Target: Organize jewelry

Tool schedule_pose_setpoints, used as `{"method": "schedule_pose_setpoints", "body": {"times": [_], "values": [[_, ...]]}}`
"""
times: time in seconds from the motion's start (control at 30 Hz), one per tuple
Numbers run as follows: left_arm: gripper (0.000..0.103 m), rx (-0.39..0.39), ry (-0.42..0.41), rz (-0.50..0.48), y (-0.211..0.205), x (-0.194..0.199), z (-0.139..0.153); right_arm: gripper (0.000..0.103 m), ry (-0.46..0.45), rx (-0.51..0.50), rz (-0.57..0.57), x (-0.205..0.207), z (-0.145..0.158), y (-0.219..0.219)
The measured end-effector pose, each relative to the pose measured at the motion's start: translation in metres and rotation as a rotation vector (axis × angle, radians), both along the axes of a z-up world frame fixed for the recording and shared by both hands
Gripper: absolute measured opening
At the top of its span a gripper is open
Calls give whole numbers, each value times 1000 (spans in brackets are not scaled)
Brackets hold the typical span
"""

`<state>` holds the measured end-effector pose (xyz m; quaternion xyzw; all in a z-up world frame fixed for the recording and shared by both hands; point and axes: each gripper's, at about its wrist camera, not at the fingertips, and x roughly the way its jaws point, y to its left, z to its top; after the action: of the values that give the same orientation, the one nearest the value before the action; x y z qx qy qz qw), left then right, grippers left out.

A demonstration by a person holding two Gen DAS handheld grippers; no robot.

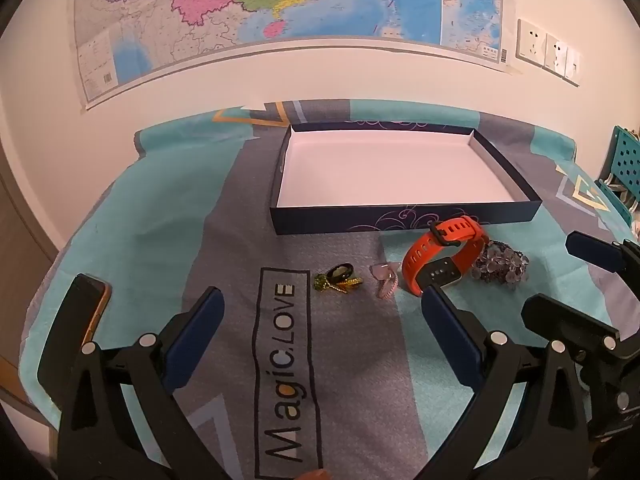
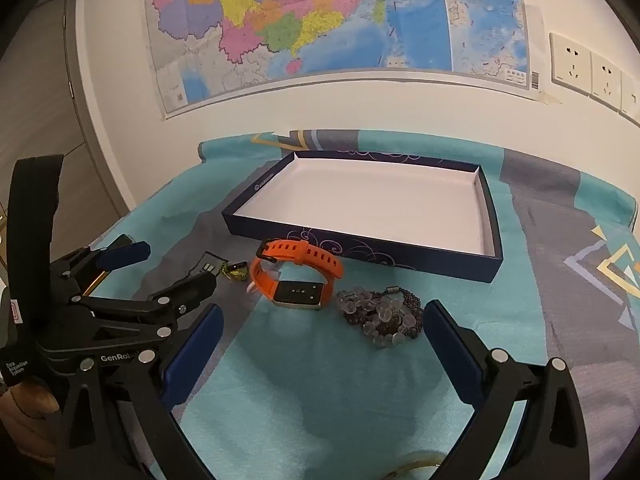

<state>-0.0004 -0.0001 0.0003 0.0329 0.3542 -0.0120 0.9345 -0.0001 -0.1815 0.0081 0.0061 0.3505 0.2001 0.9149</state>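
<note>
**A room at home**

A colourful wall map (image 2: 332, 20) is hanging at 12 o'clock, wall sockets (image 2: 592, 70) are sitting at 2 o'clock, a door (image 2: 36, 120) is showing at 9 o'clock, and a printed cloth (image 2: 320, 380) is covering the surface.

Bare cloth (image 2: 320, 380) before watch (image 2: 298, 276)

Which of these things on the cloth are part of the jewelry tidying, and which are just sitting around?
Part of the job:
navy box
orange watch
beaded bracelet
pink hair clip
green-and-gold brooch

Just lying about:
phone
wall map
wall sockets
</note>
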Motion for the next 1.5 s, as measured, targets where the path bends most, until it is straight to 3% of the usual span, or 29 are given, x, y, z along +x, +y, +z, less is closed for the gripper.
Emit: {"method": "schedule_pose_setpoints", "body": {"times": [1.5], "values": [[97, 2, 6, -3, -9, -5, -2, 97, 12, 14, 3, 0, -2, -4]]}}
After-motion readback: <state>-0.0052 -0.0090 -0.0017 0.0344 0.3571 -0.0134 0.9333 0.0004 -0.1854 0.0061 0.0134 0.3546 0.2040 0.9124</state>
